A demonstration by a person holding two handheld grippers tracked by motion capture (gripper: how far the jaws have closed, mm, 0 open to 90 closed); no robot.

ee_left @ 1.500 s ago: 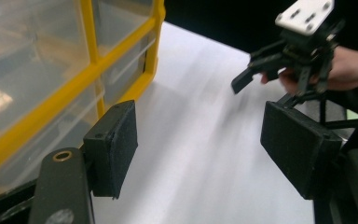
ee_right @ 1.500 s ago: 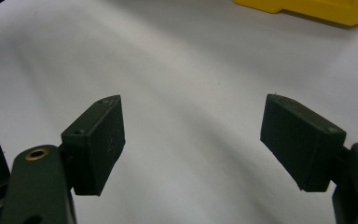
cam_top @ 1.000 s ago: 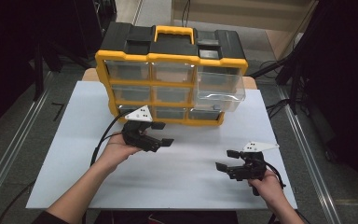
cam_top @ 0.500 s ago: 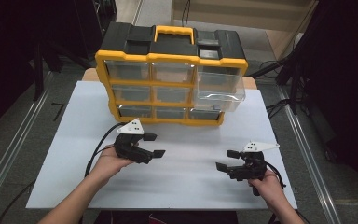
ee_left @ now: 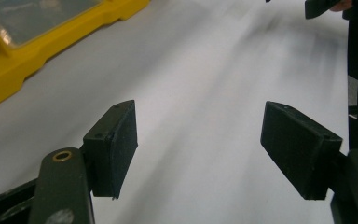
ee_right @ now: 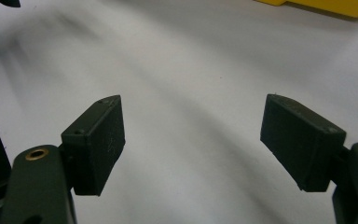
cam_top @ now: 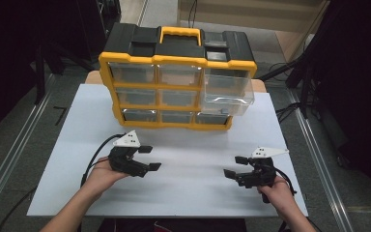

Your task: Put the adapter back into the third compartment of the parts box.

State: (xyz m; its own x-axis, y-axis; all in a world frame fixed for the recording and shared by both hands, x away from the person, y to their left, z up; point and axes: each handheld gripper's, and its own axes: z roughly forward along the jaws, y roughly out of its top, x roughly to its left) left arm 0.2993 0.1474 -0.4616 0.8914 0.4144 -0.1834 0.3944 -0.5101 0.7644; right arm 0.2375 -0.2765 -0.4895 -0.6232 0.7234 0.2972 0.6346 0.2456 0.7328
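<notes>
Low in the frame, the left hand-held gripper (cam_top: 146, 158) and right hand-held gripper (cam_top: 232, 167) are held over the white surface (cam_top: 193, 193), each with jaws spread wide and nothing between them. Beyond, at upper centre, a yellow-and-black drawer organizer (cam_top: 174, 77) is seen, 1 clear drawer (cam_top: 228, 94) at its right pulled out.

We are looking down into what appears to be a lab or workshop: a white table (cam_top: 183, 188) is sitting between metal rails (cam_top: 9, 159), a yellow-and-black parts organizer (cam_top: 174, 77) is standing at its far edge, and cables (cam_top: 290, 108) are trailing across the grey floor at right.
</notes>
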